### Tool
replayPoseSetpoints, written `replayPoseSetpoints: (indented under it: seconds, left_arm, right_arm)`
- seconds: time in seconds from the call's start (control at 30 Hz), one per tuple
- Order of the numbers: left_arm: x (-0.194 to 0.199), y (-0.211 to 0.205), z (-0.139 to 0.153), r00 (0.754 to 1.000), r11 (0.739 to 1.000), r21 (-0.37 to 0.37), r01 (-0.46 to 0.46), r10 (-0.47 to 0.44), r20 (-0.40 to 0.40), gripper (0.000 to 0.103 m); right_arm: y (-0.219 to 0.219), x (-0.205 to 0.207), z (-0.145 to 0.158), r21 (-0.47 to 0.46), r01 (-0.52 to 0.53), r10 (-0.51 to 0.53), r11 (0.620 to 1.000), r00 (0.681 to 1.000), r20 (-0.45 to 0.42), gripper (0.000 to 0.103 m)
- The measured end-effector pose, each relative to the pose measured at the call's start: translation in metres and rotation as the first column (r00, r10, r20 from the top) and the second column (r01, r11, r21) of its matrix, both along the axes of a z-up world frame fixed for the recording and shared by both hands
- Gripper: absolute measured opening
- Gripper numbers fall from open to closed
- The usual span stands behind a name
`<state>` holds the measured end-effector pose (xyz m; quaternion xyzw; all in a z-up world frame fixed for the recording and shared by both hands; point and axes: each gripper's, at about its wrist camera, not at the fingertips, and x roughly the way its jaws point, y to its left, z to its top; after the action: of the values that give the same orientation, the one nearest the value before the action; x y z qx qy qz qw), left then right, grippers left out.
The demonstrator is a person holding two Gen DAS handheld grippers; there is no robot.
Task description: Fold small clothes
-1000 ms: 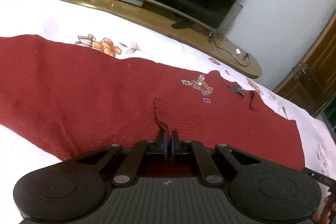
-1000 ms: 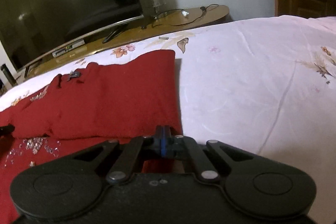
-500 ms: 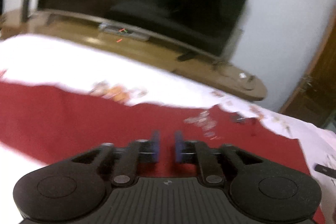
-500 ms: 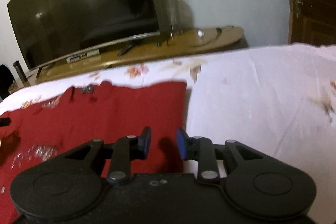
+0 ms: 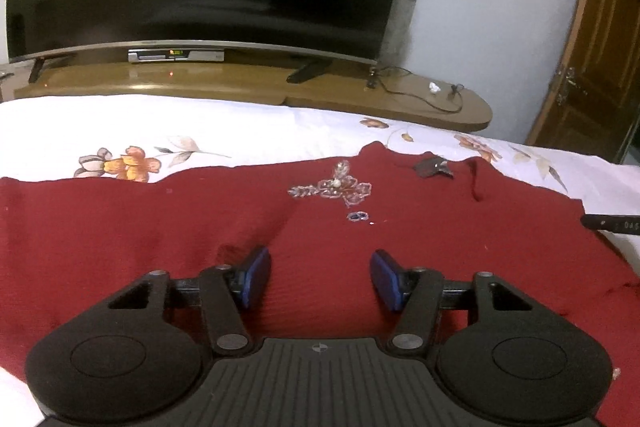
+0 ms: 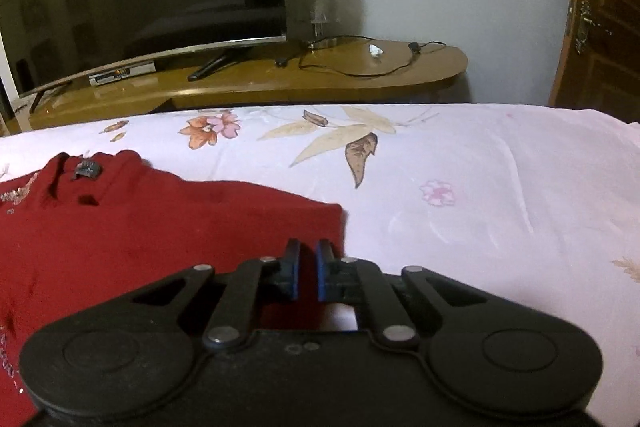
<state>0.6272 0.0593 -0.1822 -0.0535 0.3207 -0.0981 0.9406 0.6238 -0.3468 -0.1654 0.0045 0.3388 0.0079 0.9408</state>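
The red top (image 5: pixel 168 239) lies flat on the flowered bedsheet (image 5: pixel 132 123); a second ago both grippers pinched its near edge. The left gripper (image 5: pixel 318 277) has just been opening; its jaws now stand wide above the cloth and hold nothing. The right gripper (image 6: pixel 306 273) opened, then closed again to a narrow gap over the top's right edge; whether it pinches cloth cannot be told. One fold seems laid down; the next grip is being sought.

A dark red knitted sweater (image 5: pixel 160 239) lies spread flat across the white floral bedsheet (image 5: pixel 120 123), its beaded flower embroidery (image 5: pixel 336 187) facing up near the neckline, a dark label (image 6: pixel 86 169) showing at the collar, and its straight right-hand edge lying on the sheet.
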Motion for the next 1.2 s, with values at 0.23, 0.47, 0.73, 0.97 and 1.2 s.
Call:
replayPoseSetpoints:
  seconds: [0.23,0.47,0.73,0.97,1.2]
  left_arm:
    - [-0.022,-0.023,0.012,0.999,0.999,-0.018,0.034,-0.033,0.039,0.060]
    - [-0.032,-0.035,0.010,0.999,0.995,0.093,0.034,-0.035,0.018,0.067]
    - [-0.114,0.157,0.026,0.927,0.931,-0.114,-0.347,0.358,0.107,0.080]
    - [-0.148,0.355,0.002,0.677,0.606,-0.377,-0.700,0.732,-0.080,0.065]
    - [-0.129,0.412,-0.017,0.697,0.560,-0.490,-0.668,0.703,-0.146,0.065]
  right_arm:
    - [0.025,-0.046,0.026,0.066,-0.039,0.033,0.997,0.996,0.080,0.021]
    - [0.055,-0.062,0.005,-0.041,-0.084,0.084,0.996,0.996,-0.002,0.024]
    - [0.017,-0.114,0.024,0.064,0.010,-0.013,0.998,0.998,0.061,0.042]
    - [-0.020,-0.167,0.008,0.075,0.227,-0.225,0.971,0.974,-0.032,0.042]
    - [-0.008,-0.186,0.015,0.141,0.296,-0.290,0.945,0.955,-0.059,0.042]
